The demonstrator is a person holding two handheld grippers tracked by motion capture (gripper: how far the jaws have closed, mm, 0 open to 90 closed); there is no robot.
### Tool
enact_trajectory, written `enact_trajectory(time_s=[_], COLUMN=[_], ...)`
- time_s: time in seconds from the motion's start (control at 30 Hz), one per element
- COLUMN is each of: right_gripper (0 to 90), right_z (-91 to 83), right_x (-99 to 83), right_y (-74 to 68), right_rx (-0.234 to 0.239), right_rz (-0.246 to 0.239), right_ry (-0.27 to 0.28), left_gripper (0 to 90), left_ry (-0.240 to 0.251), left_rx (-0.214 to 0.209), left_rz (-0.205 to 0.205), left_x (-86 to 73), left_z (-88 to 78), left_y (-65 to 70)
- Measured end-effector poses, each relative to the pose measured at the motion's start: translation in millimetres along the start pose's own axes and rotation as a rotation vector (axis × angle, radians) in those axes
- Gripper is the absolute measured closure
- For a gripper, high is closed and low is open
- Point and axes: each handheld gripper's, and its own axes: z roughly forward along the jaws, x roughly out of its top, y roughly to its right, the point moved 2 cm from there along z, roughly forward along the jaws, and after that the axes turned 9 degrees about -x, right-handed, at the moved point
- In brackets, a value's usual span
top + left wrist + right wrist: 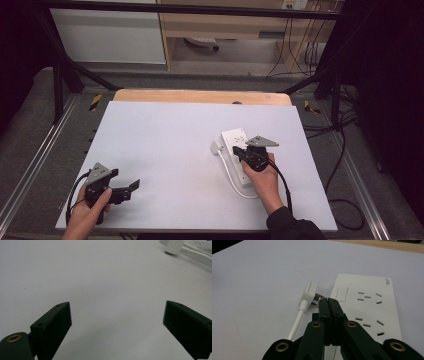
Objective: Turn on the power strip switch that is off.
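White sheeting covers the surface, with a strip of bare wood showing along its far edge and grey carpet, black frame legs and loose cables around it. Beyond stand a wooden cabinet and a white panel. A white power strip lies flat on the right half of the surface, its socket face upward; in the right gripper view several sets of slots and a blank rectangular button are visible on it. Its white cord curves along the strip's left side, and the white plug at the cord's end rests on the sheet just beside the strip's left edge, prongs pointing toward the strip. The right hand-held gripper, held in the person's right hand, is positioned over the strip; in the right gripper view its jaws are pressed together with nothing between them, their tips close to the plug's prongs, though contact cannot be judged. The left hand-held gripper, held in the left hand near the front left corner of the surface, is well apart from the strip; its jaws stand wide apart over bare sheet, and the plug and cord appear far off at the upper right of the left gripper view.
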Motion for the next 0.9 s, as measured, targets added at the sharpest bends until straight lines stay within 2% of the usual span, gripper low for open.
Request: enact_trajectory(time_s=[0.9], right_gripper=[90.0], right_z=[9.0], right_x=[-4.6], right_y=[2.9], right_rx=[-0.032], right_rz=[-0.012], right_ry=[-0.040], left_gripper=[8.1], left_ry=[-0.001], left_rx=[-0.001], left_rz=[0.003], left_x=[0.0], left_z=[0.0], left_y=[0.4])
